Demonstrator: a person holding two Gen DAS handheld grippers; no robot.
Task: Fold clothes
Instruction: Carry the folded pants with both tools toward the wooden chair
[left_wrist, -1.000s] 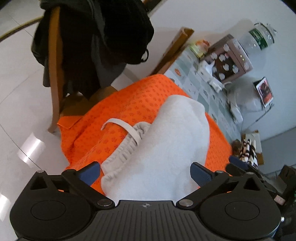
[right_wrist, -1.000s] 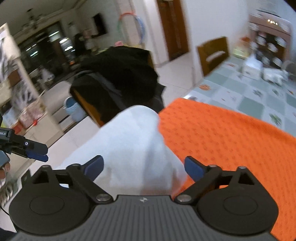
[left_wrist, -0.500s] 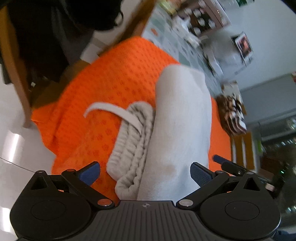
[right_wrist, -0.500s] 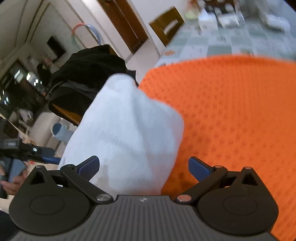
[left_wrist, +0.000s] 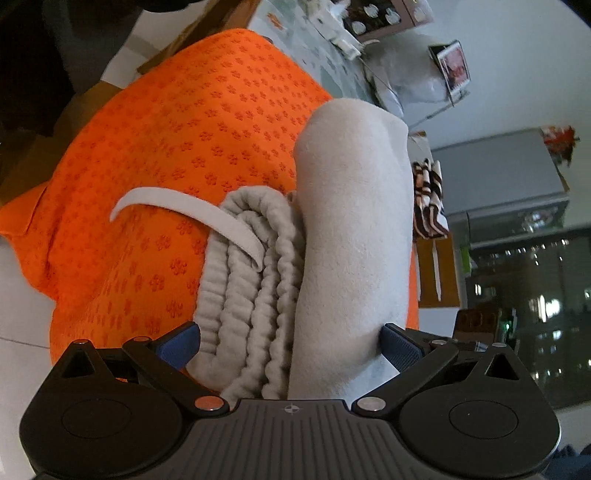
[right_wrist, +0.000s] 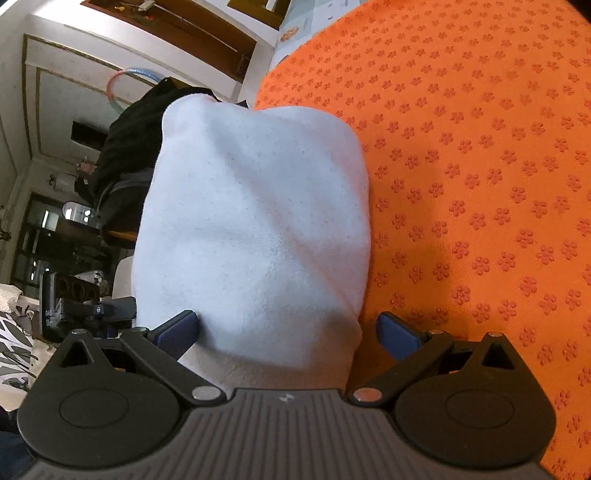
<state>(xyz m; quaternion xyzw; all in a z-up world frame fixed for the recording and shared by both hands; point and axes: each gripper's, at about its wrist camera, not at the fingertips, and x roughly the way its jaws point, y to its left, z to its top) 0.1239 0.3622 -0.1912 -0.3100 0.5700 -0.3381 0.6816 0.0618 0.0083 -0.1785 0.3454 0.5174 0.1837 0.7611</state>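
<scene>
Since a second ago we have tilted both wrists, so the room now leans sideways, and the grey garment (left_wrist: 351, 229) sits deeper between our fingers. It is folded into a thick bundle on the orange mat (left_wrist: 177, 122) covering the bench.

Our left gripper (left_wrist: 290, 341) stands spread wide around one end of the bundle, with the ribbed waistband (left_wrist: 247, 288) against its left finger and the smooth fold against its right. The pads touch the cloth lightly; we judge this a loose cradle, not a clamp. A flat drawstring (left_wrist: 184, 210) trails out ahead and to the left.

Our right gripper (right_wrist: 288, 330) is likewise spread at the other end of the garment (right_wrist: 255, 221), with its left pad touching the cloth and its right pad just clear of it, over the mat (right_wrist: 480, 166).

To finish this fold well, we should probably:
- keep both ends level so the layers do not slide;
- tuck the drawstring under before pressing down;
- set the bundle square on the mat.
</scene>
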